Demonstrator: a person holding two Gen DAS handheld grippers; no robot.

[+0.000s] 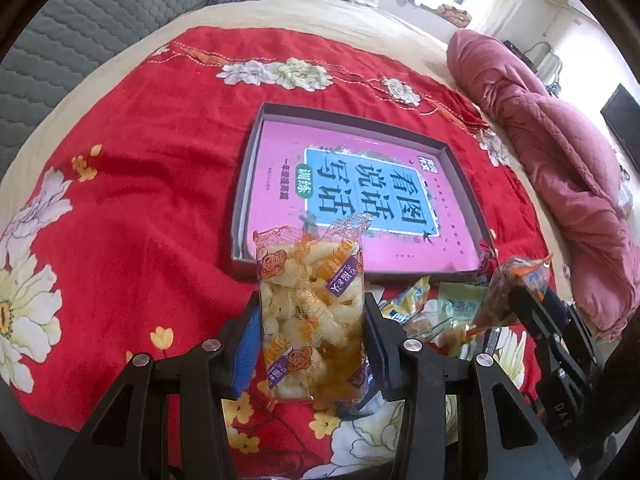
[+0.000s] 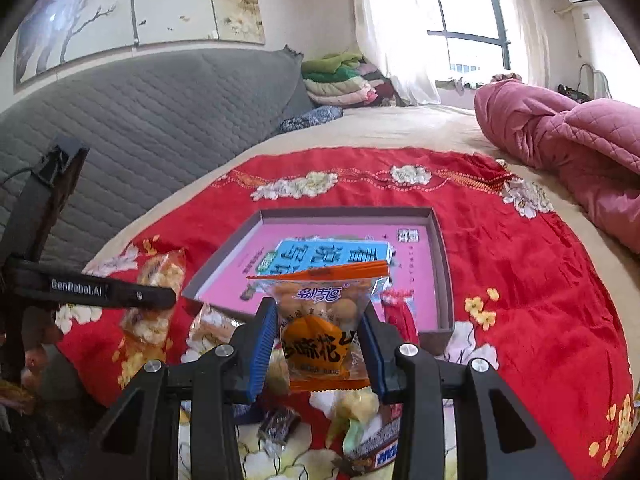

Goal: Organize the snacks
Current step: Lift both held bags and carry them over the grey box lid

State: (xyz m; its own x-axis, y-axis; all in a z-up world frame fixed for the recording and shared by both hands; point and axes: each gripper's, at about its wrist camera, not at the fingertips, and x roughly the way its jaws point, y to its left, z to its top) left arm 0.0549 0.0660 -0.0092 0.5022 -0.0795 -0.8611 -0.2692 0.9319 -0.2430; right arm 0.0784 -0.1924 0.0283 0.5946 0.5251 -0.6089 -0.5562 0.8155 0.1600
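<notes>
So we've got the shallow box (image 1: 460,152) sitting mid-frame on the blanket (image 1: 140,168), book (image 1: 360,200) lying inside it. Loose snack packets (image 2: 280,428) are scattered at the bottom, quilt (image 1: 560,168) bunched at right, headboard (image 2: 160,120) upper left.

snack packets (image 1: 312,312) (image 2: 320,332): glossy clear plastic film. red cloth (image 1: 152,184) beneath shallow box (image 1: 246,168): plush, matt. box walls: matt cardboard.

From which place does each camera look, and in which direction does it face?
Left wrist: on the left tongs, facing the shallow box across the red blanket; they grip a clear snack packet.
Right wrist: on the right tongs, facing the same box; they grip an orange snack packet.
Shared: box, blanket, pink quilt, and each other's tongs.
</notes>
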